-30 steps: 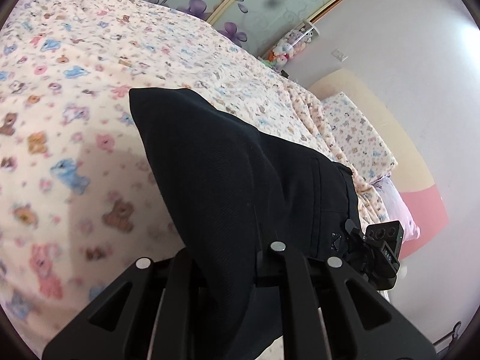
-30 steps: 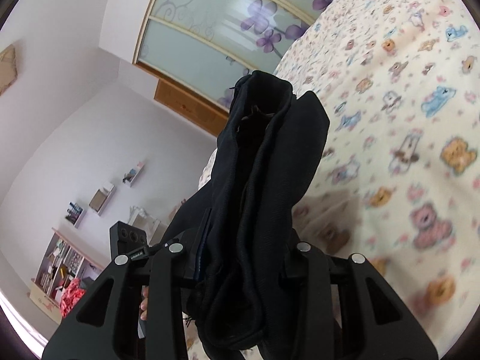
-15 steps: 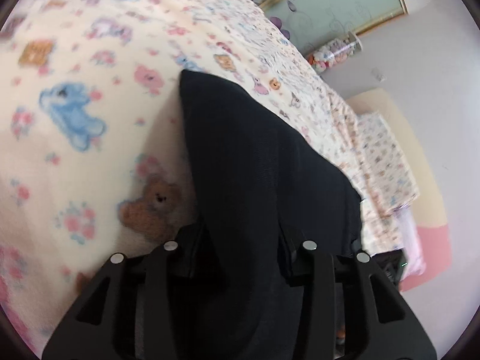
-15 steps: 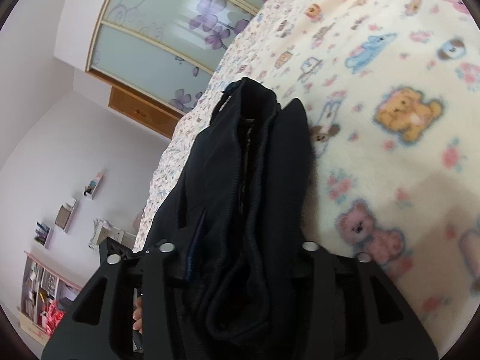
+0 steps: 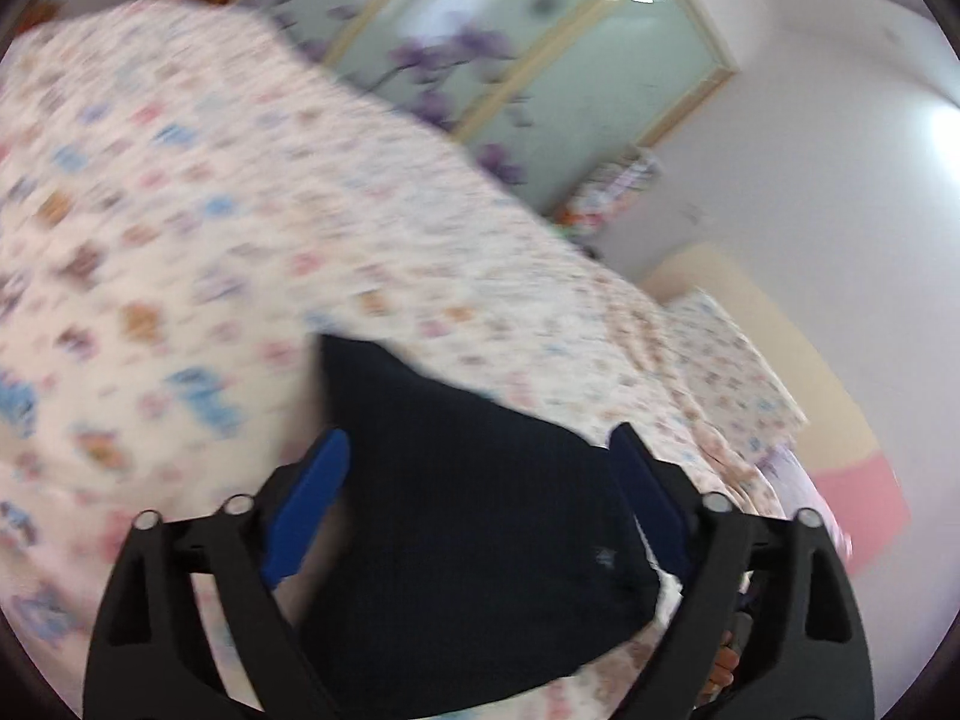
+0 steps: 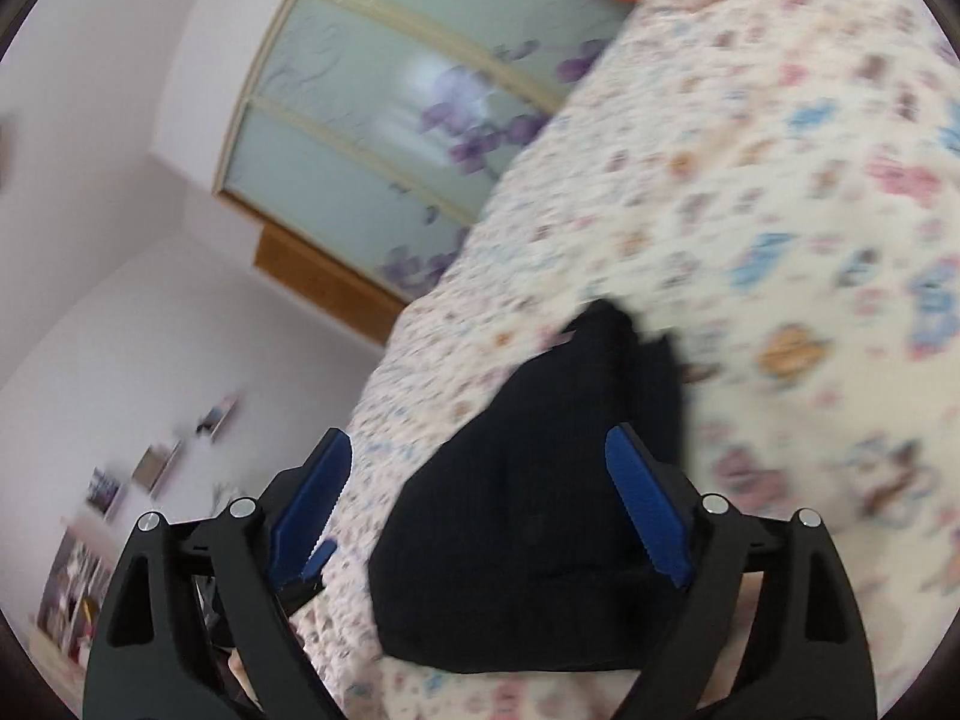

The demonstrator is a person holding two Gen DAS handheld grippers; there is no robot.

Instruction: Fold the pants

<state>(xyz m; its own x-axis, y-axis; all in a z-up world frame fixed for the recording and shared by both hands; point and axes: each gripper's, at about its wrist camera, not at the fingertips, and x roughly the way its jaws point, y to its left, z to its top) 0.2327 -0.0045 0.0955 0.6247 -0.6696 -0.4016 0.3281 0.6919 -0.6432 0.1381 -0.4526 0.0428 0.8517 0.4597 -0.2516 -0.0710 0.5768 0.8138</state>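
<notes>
The black pants (image 5: 480, 528) lie folded in a compact bundle on the bed's teddy-bear sheet (image 5: 180, 228). In the left wrist view my left gripper (image 5: 480, 450) is open, its blue pads wide apart on either side of the bundle, just above it. In the right wrist view the pants (image 6: 540, 510) lie on the sheet (image 6: 780, 210) between the spread pads of my right gripper (image 6: 480, 450), which is open too. Neither gripper holds the cloth. Both views are motion-blurred.
A sliding wardrobe with frosted glass and purple flowers (image 5: 480, 48) stands behind the bed. A pillow in the same print (image 5: 732, 354) lies at the right. Wall shelves (image 6: 150, 462) show at the left of the right wrist view.
Both grippers were shut on the pants and carried them down to the bed. Now both have opened and drawn back, leaving the folded pants on the sheet.
</notes>
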